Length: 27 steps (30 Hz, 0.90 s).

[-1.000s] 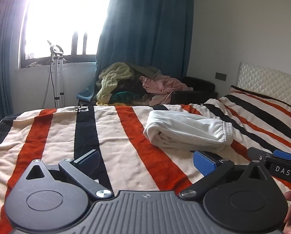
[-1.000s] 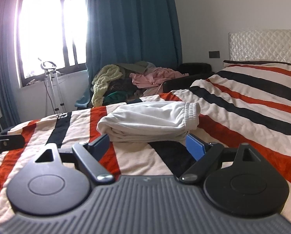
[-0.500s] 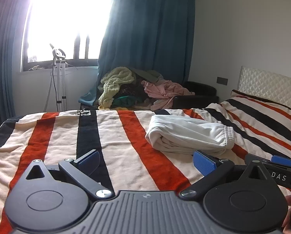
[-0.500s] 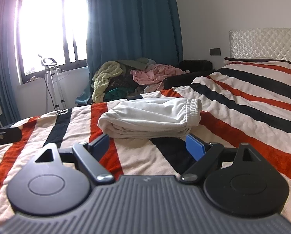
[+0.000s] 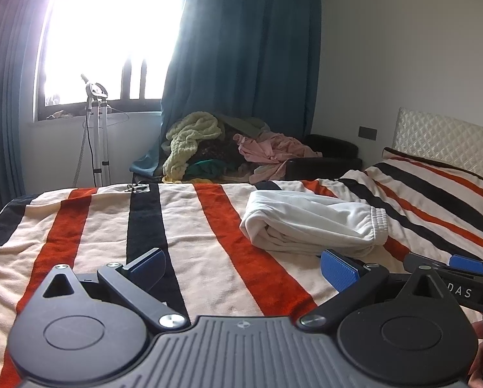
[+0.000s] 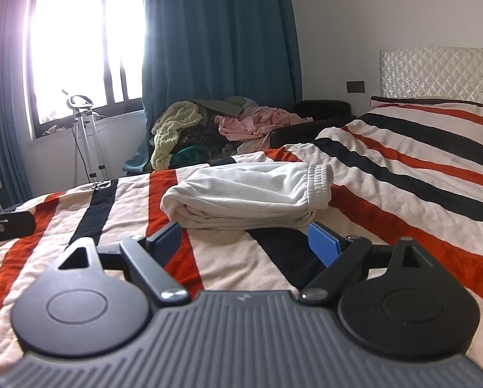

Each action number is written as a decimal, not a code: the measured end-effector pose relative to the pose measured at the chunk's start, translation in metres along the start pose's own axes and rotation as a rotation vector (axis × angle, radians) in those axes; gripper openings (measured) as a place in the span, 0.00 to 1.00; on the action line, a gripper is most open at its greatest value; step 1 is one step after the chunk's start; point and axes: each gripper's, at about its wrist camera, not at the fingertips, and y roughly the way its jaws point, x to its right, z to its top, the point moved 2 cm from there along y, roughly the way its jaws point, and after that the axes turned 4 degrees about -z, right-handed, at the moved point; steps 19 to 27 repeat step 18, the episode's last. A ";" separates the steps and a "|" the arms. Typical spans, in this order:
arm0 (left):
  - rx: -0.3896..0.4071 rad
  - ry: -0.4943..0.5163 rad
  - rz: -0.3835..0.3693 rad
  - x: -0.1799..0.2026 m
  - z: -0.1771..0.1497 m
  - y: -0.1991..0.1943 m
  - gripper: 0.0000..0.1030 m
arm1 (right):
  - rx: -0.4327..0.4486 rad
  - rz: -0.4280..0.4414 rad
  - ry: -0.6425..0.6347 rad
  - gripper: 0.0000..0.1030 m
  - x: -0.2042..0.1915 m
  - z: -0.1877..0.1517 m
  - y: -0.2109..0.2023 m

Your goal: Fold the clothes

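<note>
A folded white garment with an elastic waistband lies on the striped bedspread, ahead and right of my left gripper. That gripper is open and holds nothing. The right wrist view has the same white garment straight ahead, just beyond my right gripper, which is also open and empty. The right gripper's blue tip and black body show at the lower right edge of the left wrist view, and a bit of the left gripper shows at the far left of the right wrist view.
A heap of unfolded clothes, yellow-green, pink and dark, sits on a seat beyond the bed under the blue curtain. A metal stand is by the window. The quilted headboard is at the right.
Both grippers have tilted up and drawn back slightly, so the garment sits a little lower and farther in each view. Both stay open; the garment has not moved.
</note>
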 end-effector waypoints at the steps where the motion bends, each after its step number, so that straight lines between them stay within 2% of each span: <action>1: 0.000 -0.001 -0.001 0.000 0.000 0.000 1.00 | 0.000 0.000 0.000 0.84 0.000 0.000 0.000; 27: 0.006 -0.009 -0.002 -0.002 0.001 -0.004 1.00 | -0.005 -0.002 0.009 0.84 0.001 0.000 0.001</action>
